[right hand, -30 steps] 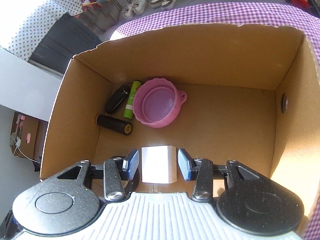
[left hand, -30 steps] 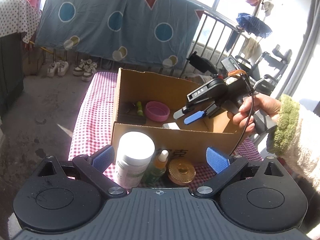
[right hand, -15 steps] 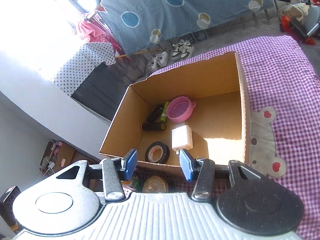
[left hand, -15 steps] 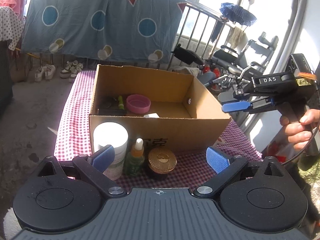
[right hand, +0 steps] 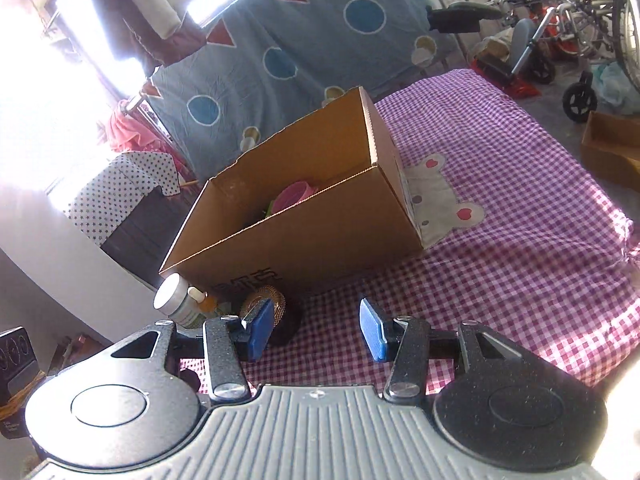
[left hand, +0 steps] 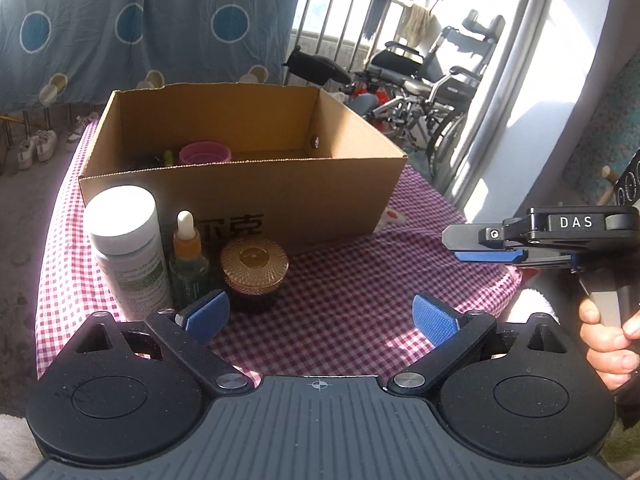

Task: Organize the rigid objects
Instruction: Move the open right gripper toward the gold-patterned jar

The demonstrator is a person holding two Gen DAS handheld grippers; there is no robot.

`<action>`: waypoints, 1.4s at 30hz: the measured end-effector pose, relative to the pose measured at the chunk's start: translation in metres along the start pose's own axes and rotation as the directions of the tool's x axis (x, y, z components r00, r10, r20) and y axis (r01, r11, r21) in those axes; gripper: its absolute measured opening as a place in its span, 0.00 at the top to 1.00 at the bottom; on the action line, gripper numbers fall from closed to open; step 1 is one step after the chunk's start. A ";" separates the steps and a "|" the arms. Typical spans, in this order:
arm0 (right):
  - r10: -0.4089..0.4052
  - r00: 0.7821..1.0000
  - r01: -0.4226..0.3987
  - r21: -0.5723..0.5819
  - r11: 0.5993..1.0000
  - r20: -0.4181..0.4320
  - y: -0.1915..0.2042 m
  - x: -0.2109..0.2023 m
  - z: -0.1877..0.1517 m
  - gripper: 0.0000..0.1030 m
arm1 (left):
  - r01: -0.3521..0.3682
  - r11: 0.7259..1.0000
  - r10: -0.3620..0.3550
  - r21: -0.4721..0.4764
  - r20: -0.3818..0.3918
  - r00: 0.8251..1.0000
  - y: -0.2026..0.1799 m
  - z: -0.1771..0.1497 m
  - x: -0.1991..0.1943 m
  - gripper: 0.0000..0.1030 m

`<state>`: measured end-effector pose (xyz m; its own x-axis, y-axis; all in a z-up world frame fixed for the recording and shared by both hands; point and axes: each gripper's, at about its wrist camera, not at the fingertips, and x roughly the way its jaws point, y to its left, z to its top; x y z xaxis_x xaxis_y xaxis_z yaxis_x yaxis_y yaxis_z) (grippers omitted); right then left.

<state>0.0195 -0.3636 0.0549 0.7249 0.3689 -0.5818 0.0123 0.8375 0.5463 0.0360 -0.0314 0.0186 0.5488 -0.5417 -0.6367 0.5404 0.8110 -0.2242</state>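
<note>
Blue pads face each other across a wide gap on the left gripper (left hand: pixel 320 316): its fingers (left hand: pixel 206 314) are spread, with nothing between them but checked cloth. Just beyond the left pad stand three things in a row on the surface (left hand: pixel 360 280): a white-capped bottle (left hand: pixel 126 248), a dropper bottle (left hand: pixel 188 256) touching or nearly touching it, and a gold-lidded jar (left hand: pixel 254 272) beside that. All three are upright and close against the front wall of the cardboard box (left hand: pixel 280 200).

The right gripper (right hand: pixel 316 330) has its fingers (right hand: pixel 372 334) apart with nothing held; their gap has just widened a little. In the left wrist view this gripper (left hand: pixel 480 246) shows side-on at the right edge, over the cloth's edge, well clear of the box, with a hand (left hand: pixel 608 344) around its handle. From the right wrist view the jar (right hand: pixel 266 310) sits just behind the left pad, with the two bottles further left.

Inside the box, toward its far left corner, lies a pink cup (left hand: pixel 205 153) with a green stick (left hand: pixel 168 157) beside it; other dark items there are too shadowed to tell. Behind the surface hang a blue sheet (left hand: pixel 140 28) with circles and triangles, and wheelchairs (left hand: pixel 432 80) stand by the railing.
</note>
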 end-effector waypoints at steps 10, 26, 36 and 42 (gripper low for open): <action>-0.036 0.999 0.037 -0.058 0.998 0.029 0.002 -0.015 -0.010 0.51 | -0.034 0.999 0.035 0.030 -0.038 0.999 -0.018 -0.006 0.016 0.04; -0.023 1.000 0.024 -0.070 0.997 0.021 0.006 -0.012 -0.010 0.51 | -0.037 0.998 0.040 0.048 -0.054 0.998 -0.023 -0.005 0.024 0.04; -0.024 0.999 0.025 -0.067 0.997 0.023 0.004 -0.012 -0.009 0.51 | -0.036 0.998 0.039 0.053 -0.059 0.997 -0.027 -0.005 0.029 0.04; -0.024 1.000 0.024 -0.067 0.997 0.015 0.004 -0.009 -0.009 0.51 | -0.038 0.998 0.041 0.053 -0.061 0.997 -0.027 -0.006 0.031 0.04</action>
<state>0.0068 -0.3603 0.0570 0.7348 0.3429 -0.5853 -0.0162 0.8715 0.4902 0.0351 -0.0685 0.0006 0.5305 -0.4935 -0.6892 0.5522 0.8181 -0.1608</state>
